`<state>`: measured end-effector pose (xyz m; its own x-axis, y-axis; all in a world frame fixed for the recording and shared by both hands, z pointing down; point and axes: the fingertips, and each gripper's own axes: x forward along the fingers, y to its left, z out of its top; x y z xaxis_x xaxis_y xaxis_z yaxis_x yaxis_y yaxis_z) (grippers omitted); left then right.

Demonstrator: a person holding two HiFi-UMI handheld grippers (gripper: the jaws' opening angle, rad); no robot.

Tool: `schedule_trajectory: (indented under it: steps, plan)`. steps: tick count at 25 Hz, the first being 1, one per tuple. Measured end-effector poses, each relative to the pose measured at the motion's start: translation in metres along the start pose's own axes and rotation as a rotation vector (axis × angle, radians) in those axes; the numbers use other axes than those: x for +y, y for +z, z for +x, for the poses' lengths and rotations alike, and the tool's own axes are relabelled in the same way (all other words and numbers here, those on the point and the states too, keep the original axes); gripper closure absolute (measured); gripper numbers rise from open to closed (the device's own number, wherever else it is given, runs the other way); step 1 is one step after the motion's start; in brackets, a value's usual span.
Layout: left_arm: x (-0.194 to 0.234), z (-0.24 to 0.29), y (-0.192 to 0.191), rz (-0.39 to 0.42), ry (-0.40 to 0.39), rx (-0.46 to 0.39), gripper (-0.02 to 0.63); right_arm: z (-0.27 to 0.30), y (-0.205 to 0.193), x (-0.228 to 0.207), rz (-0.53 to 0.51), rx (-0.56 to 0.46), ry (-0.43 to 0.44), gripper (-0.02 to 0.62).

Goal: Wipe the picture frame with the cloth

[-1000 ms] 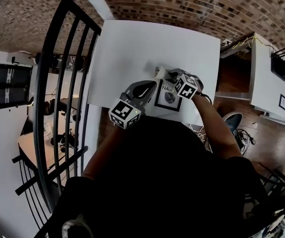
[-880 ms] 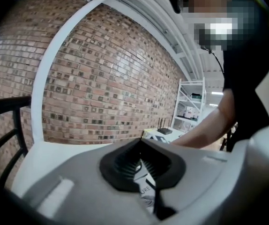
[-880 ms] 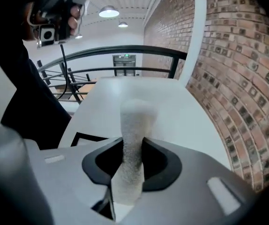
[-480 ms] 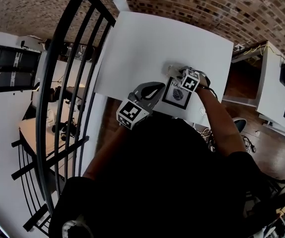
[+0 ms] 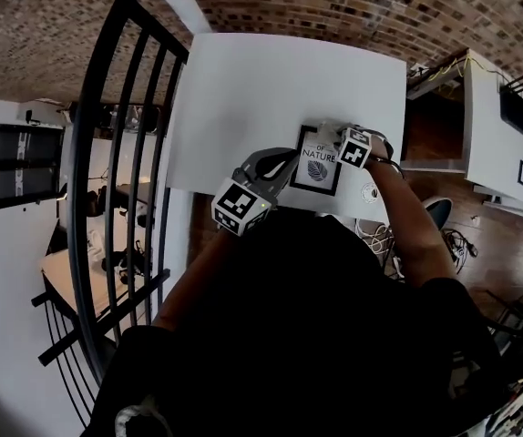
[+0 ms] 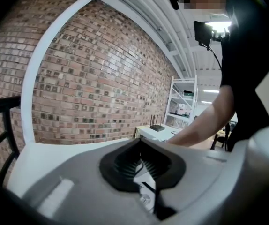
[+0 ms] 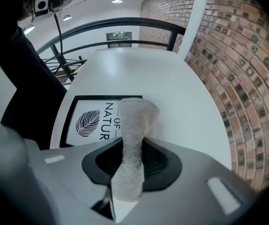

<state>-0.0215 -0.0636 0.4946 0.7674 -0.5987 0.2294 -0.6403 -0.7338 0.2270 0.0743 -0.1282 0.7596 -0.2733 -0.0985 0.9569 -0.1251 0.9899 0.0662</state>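
Observation:
A black picture frame (image 5: 314, 173) with a leaf print lies flat near the front edge of the white table (image 5: 271, 89). My right gripper (image 5: 334, 139) is shut on a white cloth (image 5: 327, 132), whose end rests on the frame's far edge. In the right gripper view the cloth (image 7: 133, 125) runs up between the jaws of the right gripper (image 7: 133, 149) and covers part of the print on the frame (image 7: 90, 121). My left gripper (image 5: 289, 160) sits at the frame's left edge. Its jaws (image 6: 141, 165) are shut, with a sliver of frame (image 6: 146, 199) showing below them.
A black metal railing (image 5: 116, 153) runs along the table's left side. A brick wall (image 5: 380, 7) stands behind the table. To the right are a white desk (image 5: 503, 144) with a router and a chair base (image 5: 430, 218) on the wooden floor.
The right gripper has dragged the cloth rightwards along the frame's far edge, from its left corner towards the middle, uncovering more print. The left gripper stays at the frame's left edge.

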Motion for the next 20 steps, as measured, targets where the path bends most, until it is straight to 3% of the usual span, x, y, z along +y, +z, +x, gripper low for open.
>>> schedule_trajectory:
  steps: [7, 11, 15, 20]
  plan:
    - [-0.002, 0.019, -0.004, -0.011, -0.056, 0.049, 0.606, -0.011, -0.042, 0.006, 0.068, 0.061, -0.011, 0.495]
    - [0.003, 0.034, -0.014, -0.007, -0.077, 0.097, 0.606, -0.022, -0.046, 0.006, 0.087, 0.053, -0.033, 0.495]
    - [0.017, 0.048, -0.017, 0.007, -0.062, 0.132, 0.606, -0.035, -0.007, 0.005, 0.05, -0.032, -0.057, 0.495]
    - [0.031, 0.051, -0.015, 0.001, -0.021, 0.144, 0.606, -0.029, 0.057, 0.03, -0.071, -0.095, -0.013, 0.495]
